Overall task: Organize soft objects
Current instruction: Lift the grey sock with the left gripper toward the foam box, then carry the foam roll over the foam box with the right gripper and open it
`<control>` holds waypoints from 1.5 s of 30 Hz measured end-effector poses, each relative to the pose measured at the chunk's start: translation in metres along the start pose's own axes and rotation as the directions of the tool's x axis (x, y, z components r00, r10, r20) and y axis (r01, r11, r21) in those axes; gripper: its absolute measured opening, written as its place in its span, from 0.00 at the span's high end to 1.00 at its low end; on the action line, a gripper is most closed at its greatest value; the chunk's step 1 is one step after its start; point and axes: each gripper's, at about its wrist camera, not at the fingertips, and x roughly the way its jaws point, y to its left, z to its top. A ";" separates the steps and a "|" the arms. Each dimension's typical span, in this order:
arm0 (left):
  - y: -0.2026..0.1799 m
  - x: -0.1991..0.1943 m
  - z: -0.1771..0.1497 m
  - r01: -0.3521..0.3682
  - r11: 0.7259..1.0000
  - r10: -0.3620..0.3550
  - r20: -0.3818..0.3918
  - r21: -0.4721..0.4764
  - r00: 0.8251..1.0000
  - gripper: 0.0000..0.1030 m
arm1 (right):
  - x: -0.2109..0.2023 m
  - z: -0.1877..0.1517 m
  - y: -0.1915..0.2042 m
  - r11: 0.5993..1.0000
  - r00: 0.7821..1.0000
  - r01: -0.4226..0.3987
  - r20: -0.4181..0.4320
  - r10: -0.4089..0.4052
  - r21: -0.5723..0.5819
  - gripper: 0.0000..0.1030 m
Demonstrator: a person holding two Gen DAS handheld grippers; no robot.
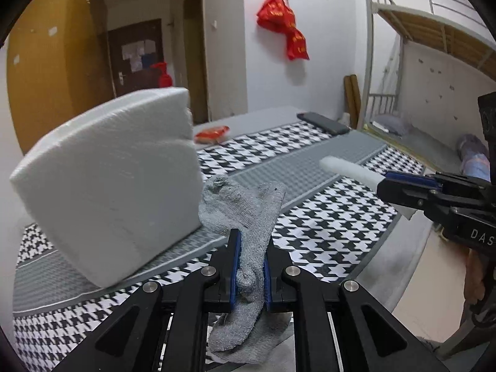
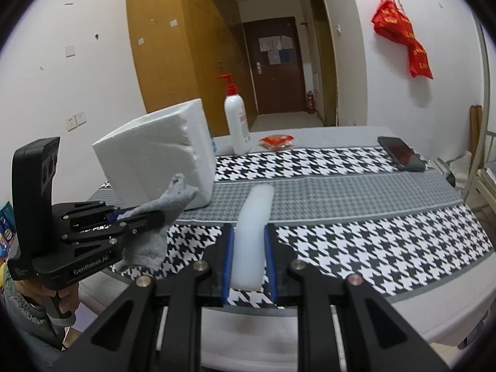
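My left gripper (image 1: 250,263) is shut on a grey sock (image 1: 245,214), held above the table; the sock's ends droop on both sides of the pads. The sock (image 2: 173,198) and left gripper (image 2: 130,217) also show in the right wrist view, next to a large white foam block (image 2: 155,161). The block (image 1: 114,179) stands just left of the sock. My right gripper (image 2: 248,257) is shut on a long white foam strip (image 2: 252,226), held above the table near its front edge. The strip (image 1: 347,169) and right gripper (image 1: 400,189) appear at right in the left wrist view.
The table carries a houndstooth cloth (image 2: 356,241). At the far side are a white pump bottle (image 2: 237,124), a red packet (image 2: 276,141) and a black phone (image 2: 401,153). A bunk bed (image 1: 434,31) stands to the right, and red bags (image 2: 403,40) hang on the wall.
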 end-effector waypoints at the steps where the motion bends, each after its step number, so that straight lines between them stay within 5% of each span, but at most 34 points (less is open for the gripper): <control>1: 0.002 -0.002 0.000 -0.007 1.000 0.007 0.007 -0.004 1.000 0.87 | 0.000 0.002 0.002 1.000 1.000 -0.005 0.001 0.005 -0.007 0.78; 22: 0.032 -0.045 0.004 -0.165 0.979 0.177 0.091 -0.121 0.980 0.87 | 0.011 0.022 0.041 0.979 0.987 -0.155 0.008 0.158 -0.134 0.78; 45: 0.068 -0.098 0.001 -0.288 0.916 0.344 0.175 -0.279 0.923 0.87 | 0.026 0.045 0.084 0.922 0.954 -0.291 -0.007 0.299 -0.255 0.78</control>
